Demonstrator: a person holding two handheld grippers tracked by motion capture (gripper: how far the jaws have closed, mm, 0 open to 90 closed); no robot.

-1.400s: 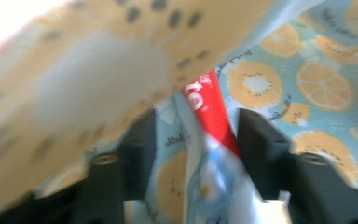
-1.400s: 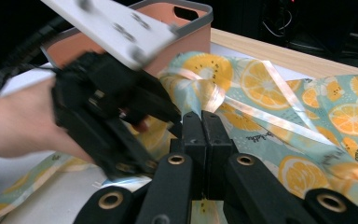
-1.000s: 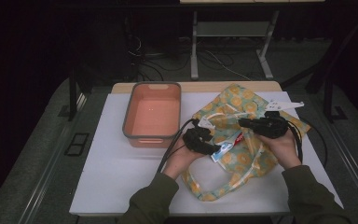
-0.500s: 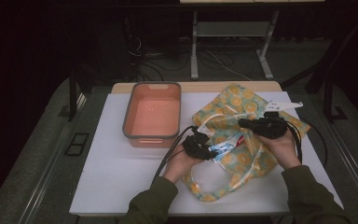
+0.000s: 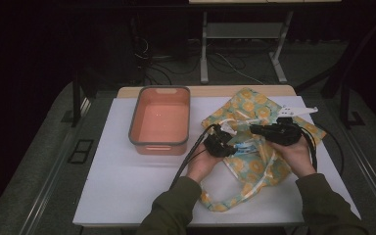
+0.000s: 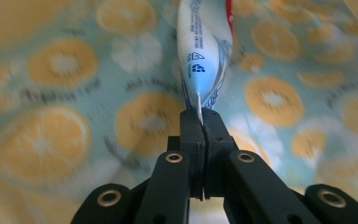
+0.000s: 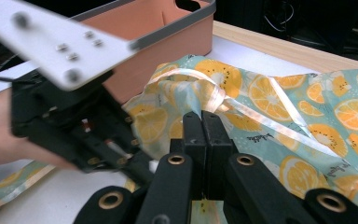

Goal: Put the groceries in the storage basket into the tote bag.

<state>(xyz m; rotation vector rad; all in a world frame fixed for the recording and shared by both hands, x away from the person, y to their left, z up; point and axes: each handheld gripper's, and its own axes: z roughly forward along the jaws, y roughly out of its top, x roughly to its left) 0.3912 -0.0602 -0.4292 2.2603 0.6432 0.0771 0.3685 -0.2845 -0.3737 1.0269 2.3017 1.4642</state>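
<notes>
So the left gripper (image 6: 200, 114) has its jaws pinched together on the flat crimped end of a white and blue tube (image 6: 204, 51), toothpaste by the look of it. They've just been closing, and the tube's thin edge sits right between the two black tips in the centre of the left gripper view, with the tube running up to the top of the frame. Behind it there's nothing but blurry orange-slice fabric, which is the bag (image 5: 254, 156). In the high view the left gripper (image 5: 221, 143) sits near the middle of the frame, right at the bag's left edge, and the tube (image 5: 240, 145) is just a small pale-blue sliver next to it, too small to read there. The right gripper (image 7: 201, 122) is closed too, jaws tight together in the lower middle of its own view. I think it has a bit of the bag's fabric near the satin ribbon (image 7: 242, 109) pinched, but the tips hide the contact, so I'm not sure. In the high view the right gripper (image 5: 262, 130) is right of centre, over the bag. The salmon-coloured tub (image 5: 160, 122) sits left of centre on the white board (image 5: 122, 186), close to the bag but apart from it.
</notes>
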